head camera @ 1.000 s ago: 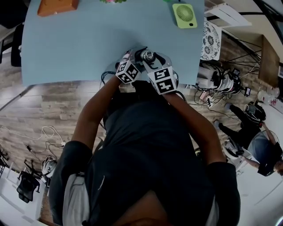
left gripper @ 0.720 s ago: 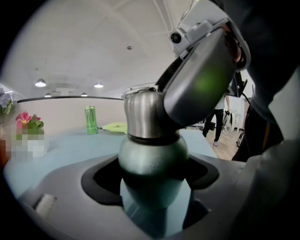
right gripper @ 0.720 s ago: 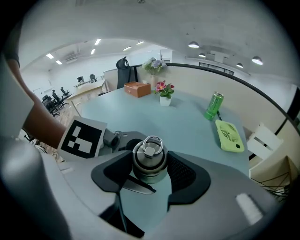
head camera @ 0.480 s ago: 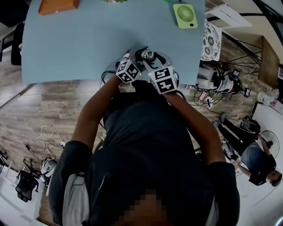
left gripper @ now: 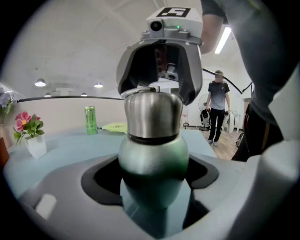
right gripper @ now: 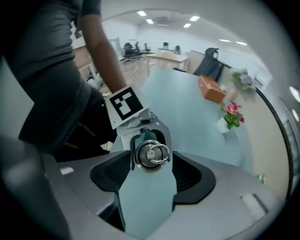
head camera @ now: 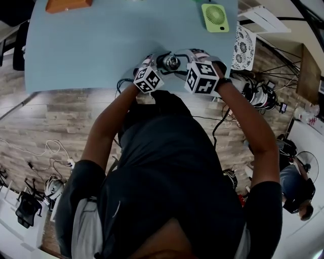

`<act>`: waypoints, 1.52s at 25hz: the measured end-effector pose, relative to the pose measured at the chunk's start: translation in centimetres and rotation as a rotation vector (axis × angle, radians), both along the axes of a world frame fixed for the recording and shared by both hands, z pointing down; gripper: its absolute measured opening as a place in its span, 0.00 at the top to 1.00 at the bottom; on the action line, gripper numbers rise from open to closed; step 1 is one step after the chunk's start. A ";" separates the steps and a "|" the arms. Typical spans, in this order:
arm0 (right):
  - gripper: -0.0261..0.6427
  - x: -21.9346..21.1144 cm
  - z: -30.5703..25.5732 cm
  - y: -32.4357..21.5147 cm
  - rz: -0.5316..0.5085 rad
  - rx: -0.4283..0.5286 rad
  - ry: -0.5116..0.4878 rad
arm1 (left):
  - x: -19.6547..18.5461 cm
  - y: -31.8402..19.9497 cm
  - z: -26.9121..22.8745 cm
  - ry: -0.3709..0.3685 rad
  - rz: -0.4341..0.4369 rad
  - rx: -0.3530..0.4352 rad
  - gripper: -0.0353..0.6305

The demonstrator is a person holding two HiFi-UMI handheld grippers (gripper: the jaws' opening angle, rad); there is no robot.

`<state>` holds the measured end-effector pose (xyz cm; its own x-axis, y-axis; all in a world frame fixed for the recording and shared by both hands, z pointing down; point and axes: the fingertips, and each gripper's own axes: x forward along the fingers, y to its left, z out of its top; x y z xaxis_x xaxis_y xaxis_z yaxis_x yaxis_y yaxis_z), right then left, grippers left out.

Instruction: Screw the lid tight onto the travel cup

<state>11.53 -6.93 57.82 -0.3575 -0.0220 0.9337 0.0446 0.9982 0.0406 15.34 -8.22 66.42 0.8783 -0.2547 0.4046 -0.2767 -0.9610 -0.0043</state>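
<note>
A green travel cup (left gripper: 153, 161) with a steel lid (left gripper: 153, 114) stands near the front edge of the light blue table (head camera: 91, 50). My left gripper (left gripper: 152, 190) is shut on the cup's green body below the lid. In the head view the cup (head camera: 171, 62) sits between the two marker cubes, with the left gripper (head camera: 161, 67) at its left. My right gripper (right gripper: 151, 161) looks straight down on the lid (right gripper: 151, 155) and its ring. Its jaws stand on either side of the lid with thin gaps showing, open. In the left gripper view it hangs over the lid top.
A green fan (head camera: 214, 10) and an orange object (head camera: 68, 4) lie at the table's far edge. A vase of flowers (left gripper: 29, 133) and a green can (left gripper: 91, 120) stand further back. A person (left gripper: 218, 108) stands on the floor beyond. Cables lie to the right.
My right gripper has swung round the lid, its cube going from the near side of the cup to the right side. The left gripper and cup have stayed put.
</note>
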 end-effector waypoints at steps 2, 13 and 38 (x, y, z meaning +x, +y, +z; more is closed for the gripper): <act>0.58 -0.4 0.1 0.2 -0.198 0.018 0.050 | 0.0 0.0 0.0 0.001 -0.001 0.000 0.30; 0.58 -0.3 1.6 0.3 -0.510 0.032 0.163 | -0.1 0.0 -0.1 0.001 0.000 0.003 0.30; 0.59 -0.1 1.2 -1.5 0.950 0.057 -0.215 | 0.0 -0.2 0.0 0.002 -0.007 0.003 0.30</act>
<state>11.48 -8.42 59.06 -0.3298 -0.4321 0.8394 -0.7918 0.6108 0.0032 15.31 -8.39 66.46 0.8774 -0.2623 0.4018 -0.2836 -0.9589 -0.0066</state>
